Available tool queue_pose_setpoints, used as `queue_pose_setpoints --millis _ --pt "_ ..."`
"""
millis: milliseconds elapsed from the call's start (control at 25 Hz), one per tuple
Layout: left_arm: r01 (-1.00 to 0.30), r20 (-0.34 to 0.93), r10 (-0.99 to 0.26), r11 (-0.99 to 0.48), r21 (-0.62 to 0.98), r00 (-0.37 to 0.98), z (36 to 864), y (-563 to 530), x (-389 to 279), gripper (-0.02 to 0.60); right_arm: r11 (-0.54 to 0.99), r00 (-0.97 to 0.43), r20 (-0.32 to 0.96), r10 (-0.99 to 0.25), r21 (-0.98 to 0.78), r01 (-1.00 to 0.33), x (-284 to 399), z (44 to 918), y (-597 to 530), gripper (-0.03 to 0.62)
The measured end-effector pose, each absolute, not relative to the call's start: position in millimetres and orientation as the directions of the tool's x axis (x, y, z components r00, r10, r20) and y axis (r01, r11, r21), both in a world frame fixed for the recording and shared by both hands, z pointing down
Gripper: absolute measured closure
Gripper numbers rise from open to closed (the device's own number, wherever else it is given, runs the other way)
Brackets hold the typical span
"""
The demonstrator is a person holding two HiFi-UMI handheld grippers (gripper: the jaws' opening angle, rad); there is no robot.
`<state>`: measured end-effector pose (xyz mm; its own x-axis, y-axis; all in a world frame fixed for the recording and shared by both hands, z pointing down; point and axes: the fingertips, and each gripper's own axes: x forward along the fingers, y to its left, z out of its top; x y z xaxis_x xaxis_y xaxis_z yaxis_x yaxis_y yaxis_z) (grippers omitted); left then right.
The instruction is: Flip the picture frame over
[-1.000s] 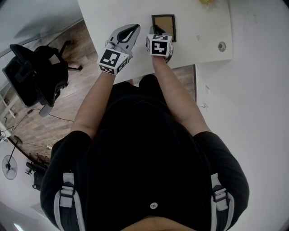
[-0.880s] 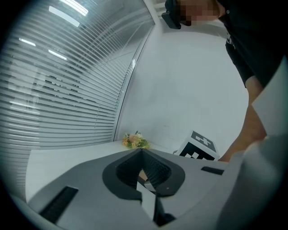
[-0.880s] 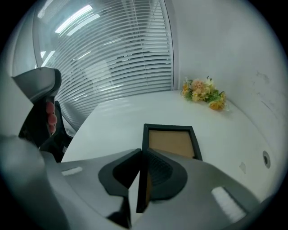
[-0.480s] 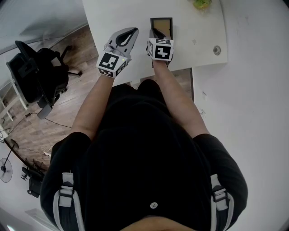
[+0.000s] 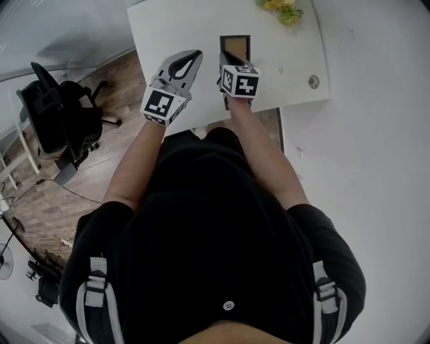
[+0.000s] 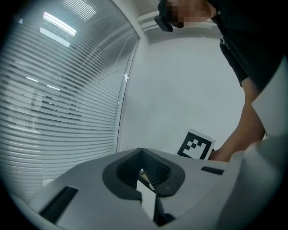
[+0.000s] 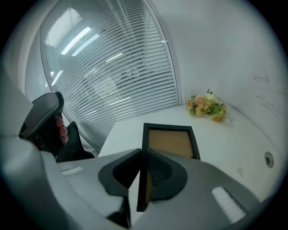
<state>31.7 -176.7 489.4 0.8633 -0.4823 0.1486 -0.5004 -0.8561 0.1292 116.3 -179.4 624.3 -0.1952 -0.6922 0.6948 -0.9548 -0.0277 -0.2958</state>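
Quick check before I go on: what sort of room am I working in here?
Most likely an office: a white desk against a wall, a black swivel chair on wood flooring, and windows covered with slatted blinds.

Counting as I go: two grey plastic grippers in my hands, the left gripper [image 5: 197, 54] and the right gripper [image 5: 224, 59]. Each carries one black-and-white marker cube, the left cube [image 5: 161, 105] and the right cube [image 5: 242, 80], so two cubes. On the one white rectangular table [image 5: 168, 27] there's one black rectangular picture frame with a brown board face [image 5: 236, 46], one small bunch of yellow and green flowers [image 5: 281, 9] and one round metal grommet [image 5: 313, 82], and off on the wood floor [image 5: 114, 74] stands one black office chair [image 5: 57, 111].
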Motion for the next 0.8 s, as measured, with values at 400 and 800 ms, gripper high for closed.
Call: queue_pose_setpoints --millis 400,800 --pt "-0.493 0.103 -0.485 -0.866 0.084 0.869 450 -174 31 0.577 -0.024 -0.315 0.625 -0.714 -0.473 -0.881 115 585 -174 0.543" --pt "-0.509 0.078 -0.504 -0.858 0.075 0.86 435 -173 32 0.577 -0.004 -0.526 0.466 -0.711 -0.751 -0.661 105 556 -168 0.543"
